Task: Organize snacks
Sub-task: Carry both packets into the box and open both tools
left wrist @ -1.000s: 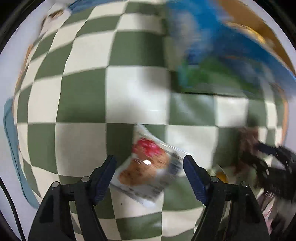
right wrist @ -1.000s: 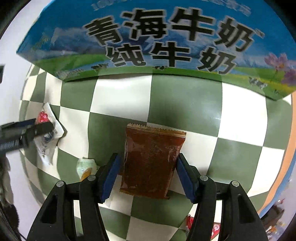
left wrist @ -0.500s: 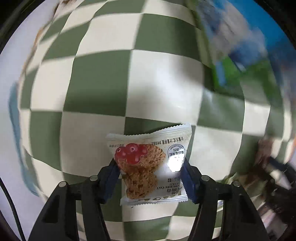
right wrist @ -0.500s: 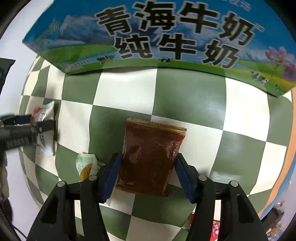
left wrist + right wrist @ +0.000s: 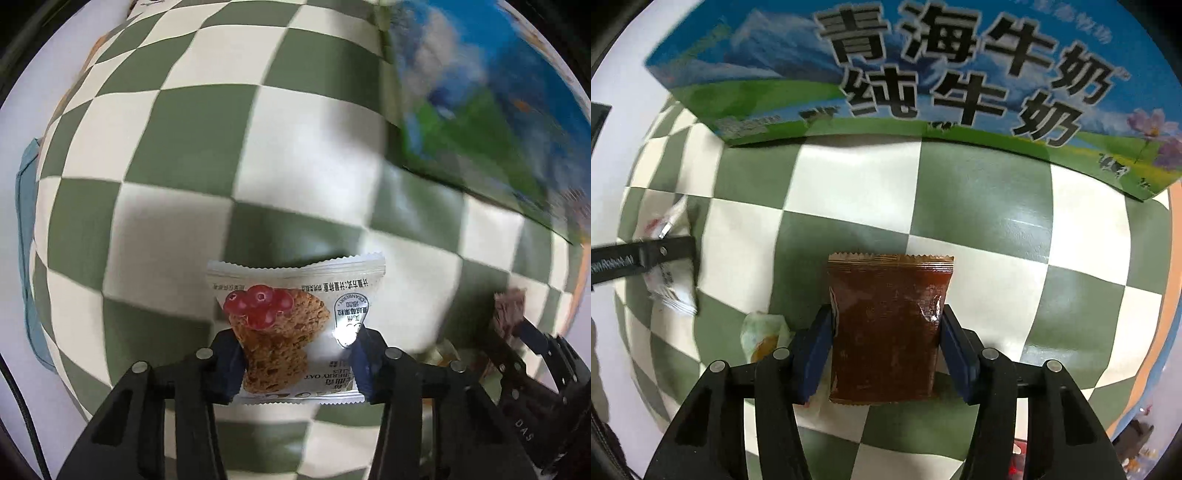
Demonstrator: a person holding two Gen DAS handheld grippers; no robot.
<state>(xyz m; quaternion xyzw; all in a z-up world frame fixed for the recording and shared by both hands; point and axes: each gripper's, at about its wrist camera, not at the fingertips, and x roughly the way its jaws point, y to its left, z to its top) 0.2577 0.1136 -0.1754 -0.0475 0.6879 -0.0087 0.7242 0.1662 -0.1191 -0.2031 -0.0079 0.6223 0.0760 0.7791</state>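
Observation:
A white cranberry oat cookie packet (image 5: 295,295) sits between the fingers of my left gripper (image 5: 297,338). The jaws are closing and both pads press its sides. A dark brown sachet (image 5: 890,280) stands lengthwise in my right gripper (image 5: 885,314), whose jaws are also closing with the pads against its two long edges. Both grippers point down over the green and white checked cloth (image 5: 979,206). In the right wrist view, the left gripper's finger (image 5: 646,254) and the white packet (image 5: 670,291) show at the left edge.
A large blue and green milk carton (image 5: 923,74) lies on the cloth just beyond both grippers, and it also shows as the carton (image 5: 480,110) at upper right. A small green and white wrapped sweet (image 5: 761,332) lies left of the right gripper. Red wrappers (image 5: 1019,454) lie at lower right.
The left jaws have closed onto the cookie packet, which turned from slanted to square between them. The right jaws have narrowed onto the brown sachet. Both grippers have shifted over the cloth with their packets.

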